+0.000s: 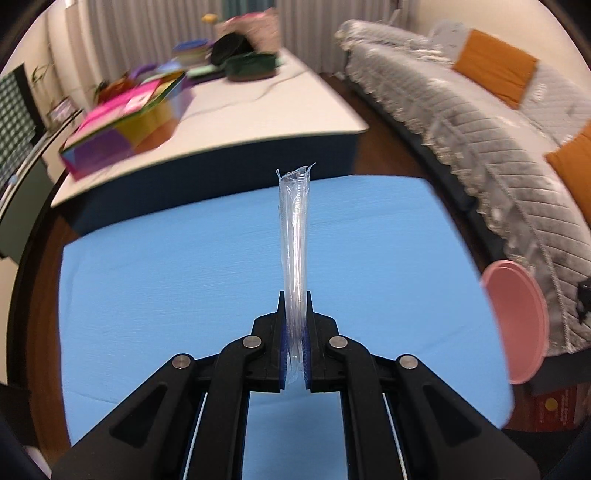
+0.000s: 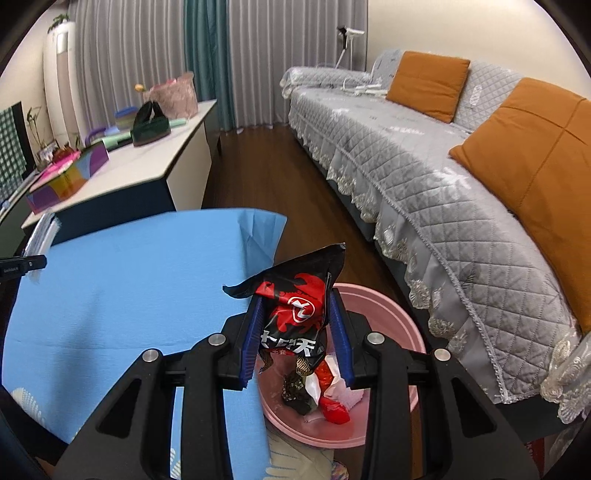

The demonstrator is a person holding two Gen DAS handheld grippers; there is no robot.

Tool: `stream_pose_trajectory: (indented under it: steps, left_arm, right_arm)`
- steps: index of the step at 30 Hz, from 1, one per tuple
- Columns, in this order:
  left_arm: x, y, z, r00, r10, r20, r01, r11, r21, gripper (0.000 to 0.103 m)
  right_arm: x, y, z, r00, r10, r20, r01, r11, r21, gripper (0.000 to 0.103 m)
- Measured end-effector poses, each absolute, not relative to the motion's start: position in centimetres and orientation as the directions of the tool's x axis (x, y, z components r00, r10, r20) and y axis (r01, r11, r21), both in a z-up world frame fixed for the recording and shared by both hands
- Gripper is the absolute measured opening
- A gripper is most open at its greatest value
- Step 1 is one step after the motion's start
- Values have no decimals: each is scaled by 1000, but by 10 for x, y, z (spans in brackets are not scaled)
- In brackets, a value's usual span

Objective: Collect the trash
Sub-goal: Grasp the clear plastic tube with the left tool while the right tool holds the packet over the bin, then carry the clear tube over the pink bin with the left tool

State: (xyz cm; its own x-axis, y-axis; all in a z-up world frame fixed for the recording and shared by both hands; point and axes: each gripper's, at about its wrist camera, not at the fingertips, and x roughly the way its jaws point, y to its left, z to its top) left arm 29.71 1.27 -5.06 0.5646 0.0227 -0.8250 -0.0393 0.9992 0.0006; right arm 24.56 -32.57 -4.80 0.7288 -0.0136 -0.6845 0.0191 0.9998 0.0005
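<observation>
Here, clear wrapper (image 1: 293, 258) sits clamped between left jaws.

We see a living room with a dark wood floor (image 2: 266, 173) and cream walls (image 2: 402, 26). Grey pleated curtains (image 2: 122, 48) cover the far end, a teal one (image 2: 207, 55) among them. Along the right runs a sofa (image 2: 424, 166) under a quilted grey cover, with two orange cushions (image 2: 428, 83) against its back. On the left stands a long white-topped cabinet (image 2: 162, 155) with dark sides, cluttered with coloured boxes (image 1: 122, 129). Near us lies a blue cloth (image 1: 184, 277) over a table
</observation>
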Motion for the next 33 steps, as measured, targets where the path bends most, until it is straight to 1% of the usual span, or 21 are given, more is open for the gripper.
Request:
stream_pose_trajectory:
  steps: [3,6,11,18,26,33]
  left_arm:
    - [289,-22,-39,582,-17,-813,16,1000,-9,6]
    - [275,-67,-33,595,-47,-802,96,995,13,6]
    - [264,-123,-33,592,-99,-800,186,982,16,6]
    - [258,-200,-34,582,-157,-798,309,950,38,6]
    - [256,-255,-45,554,-203,-808,387,921,34,6]
    - [264,-272,-54,531,-216,-819,412,911,27,6]
  right_arm:
    - [234,-334,-42,743,-10,-669,25,1000,12,36]
    - [222,-343,-38,754,-9,-657,33,999,24,36]
    - [205,-360,-34,769,-19,-639,51,998,32,36]
    - [189,-395,-39,765,-41,-643,103,993,60,36]
    - [193,-409,-39,764,-31,-645,121,988,96,36]
    - [201,-411,-50,742,-32,-669,123,988,89,36]
